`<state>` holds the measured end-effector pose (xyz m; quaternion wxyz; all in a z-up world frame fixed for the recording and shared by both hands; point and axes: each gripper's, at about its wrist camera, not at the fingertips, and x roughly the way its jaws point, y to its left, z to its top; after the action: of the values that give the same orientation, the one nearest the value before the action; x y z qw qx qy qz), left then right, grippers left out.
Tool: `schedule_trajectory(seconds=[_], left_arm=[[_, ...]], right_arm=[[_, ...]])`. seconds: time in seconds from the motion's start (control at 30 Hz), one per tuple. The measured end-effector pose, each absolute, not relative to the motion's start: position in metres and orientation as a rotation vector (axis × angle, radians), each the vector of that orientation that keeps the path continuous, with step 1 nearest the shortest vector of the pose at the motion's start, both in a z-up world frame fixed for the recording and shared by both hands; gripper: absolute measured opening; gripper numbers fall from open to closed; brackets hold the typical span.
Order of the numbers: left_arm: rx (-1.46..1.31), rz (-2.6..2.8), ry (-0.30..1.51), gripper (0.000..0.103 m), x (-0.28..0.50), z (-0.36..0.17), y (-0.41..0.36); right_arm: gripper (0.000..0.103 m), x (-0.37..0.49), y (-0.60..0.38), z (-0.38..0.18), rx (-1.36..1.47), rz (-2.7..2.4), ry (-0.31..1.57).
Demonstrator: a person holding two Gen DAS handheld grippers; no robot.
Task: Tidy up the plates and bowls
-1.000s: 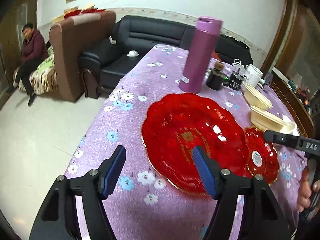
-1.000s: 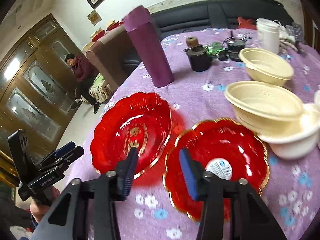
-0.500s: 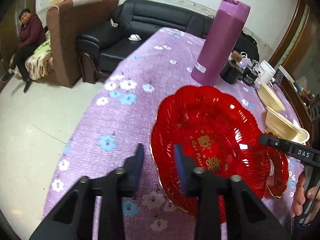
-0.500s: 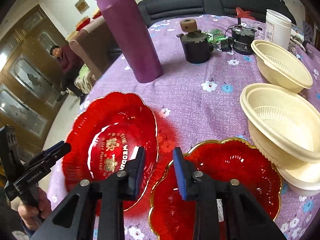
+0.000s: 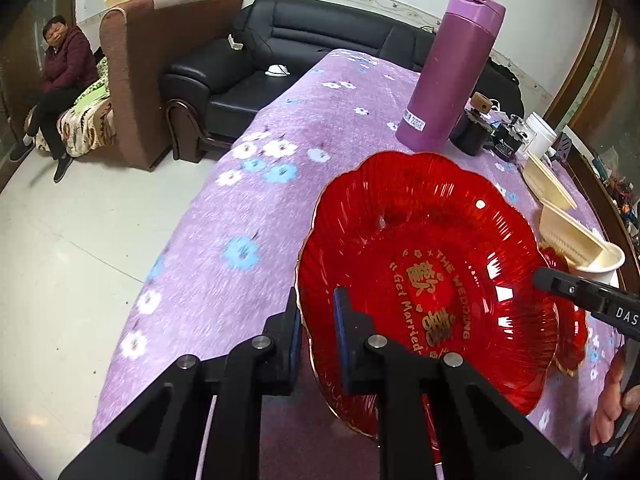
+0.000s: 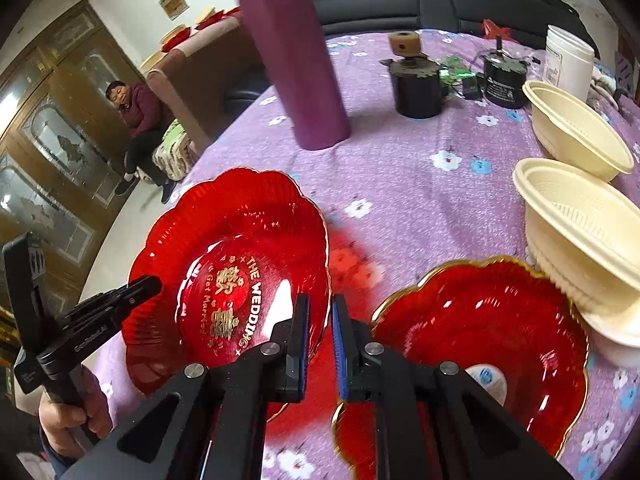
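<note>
The left gripper [image 5: 318, 334] was clamped on the near-left rim of the large red plate [image 5: 428, 276], one of its fingers [image 5: 294, 332] outside the gilt edge and the other inside on the plate's ribbed wall. That plate carried gold wedding lettering at its centre and sat on the purple flowered tabletop [image 5: 256, 200], with its far side over the edge of a second red plate [image 5: 576, 336]. From the right wrist view, the right gripper [image 6: 320, 330] had its fingers [image 6: 340, 340] drawn nearly together at the right-hand rim of the large red plate [image 6: 232, 264]; whether that rim was actually pinched between them could not be told, since the edge is blurred there. The second red plate [image 6: 484, 336], gold-edged with a round sticker in its middle, lay just beside, and stacked cream bowls [image 6: 588, 236] touched its far right rim. Another cream bowl [image 6: 576, 128] stood further back. A tall purple flask [image 6: 292, 56] rose behind the large plate, with a dark jar [image 6: 416, 84] and a white tub [image 6: 568, 64] beyond. A seated person [image 5: 60, 88] was visible off to the left of the room.
</note>
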<state>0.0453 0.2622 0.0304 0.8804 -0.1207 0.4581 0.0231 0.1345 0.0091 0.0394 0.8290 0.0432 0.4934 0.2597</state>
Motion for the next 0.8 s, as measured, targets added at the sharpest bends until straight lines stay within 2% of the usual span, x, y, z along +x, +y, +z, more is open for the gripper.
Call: schedule_trajectory(seconds=[0.43,0.7,0.8], left_arm=[[-0.216,0.115,0.925,0.016,-0.026,0.039,0.266],[-0.222,0.138,0.933,0.017,-0.031,0.032,0.267],[-0.216,0.152,0.927,0.022,-0.033,0.033,0.268]], right_arm=[[0.012,0.078,0.018,0.031,0.110,0.651,1.086],[0.014,0.066,0.021,0.025,0.102,0.684,1.089],[0.015,0.064,0.020,0.025,0.112,0.690,1.080]])
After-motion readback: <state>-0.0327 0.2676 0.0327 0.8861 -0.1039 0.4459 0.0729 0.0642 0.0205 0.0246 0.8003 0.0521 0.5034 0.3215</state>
